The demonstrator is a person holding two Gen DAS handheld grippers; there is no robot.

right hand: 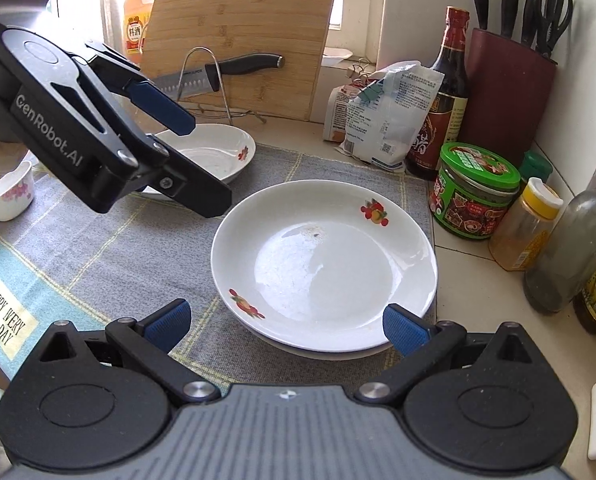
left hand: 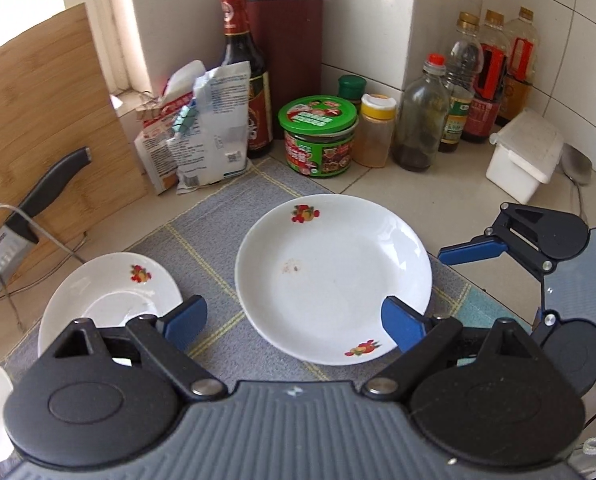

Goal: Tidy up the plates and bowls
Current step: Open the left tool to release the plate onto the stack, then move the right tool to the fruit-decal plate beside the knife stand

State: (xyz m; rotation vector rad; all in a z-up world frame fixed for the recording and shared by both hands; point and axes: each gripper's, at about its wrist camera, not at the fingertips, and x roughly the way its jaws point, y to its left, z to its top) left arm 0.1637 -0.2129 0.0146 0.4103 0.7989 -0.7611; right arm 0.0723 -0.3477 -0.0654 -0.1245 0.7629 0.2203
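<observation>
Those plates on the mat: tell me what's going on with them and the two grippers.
A person holds a gripper in each hand over a grey mat. The big plate, seemingly stacked on another plate, sits in the middle. The smaller dish lies further left, near the knife rack. Both the left gripper and right gripper are open and empty, poised at the big plate's near rim. Nothing is lifted.

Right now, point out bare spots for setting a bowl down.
Bare mat lies between the big plate and small bowl; bare counter between plate and white box. The back corner is crowded with bottles and jar.
</observation>
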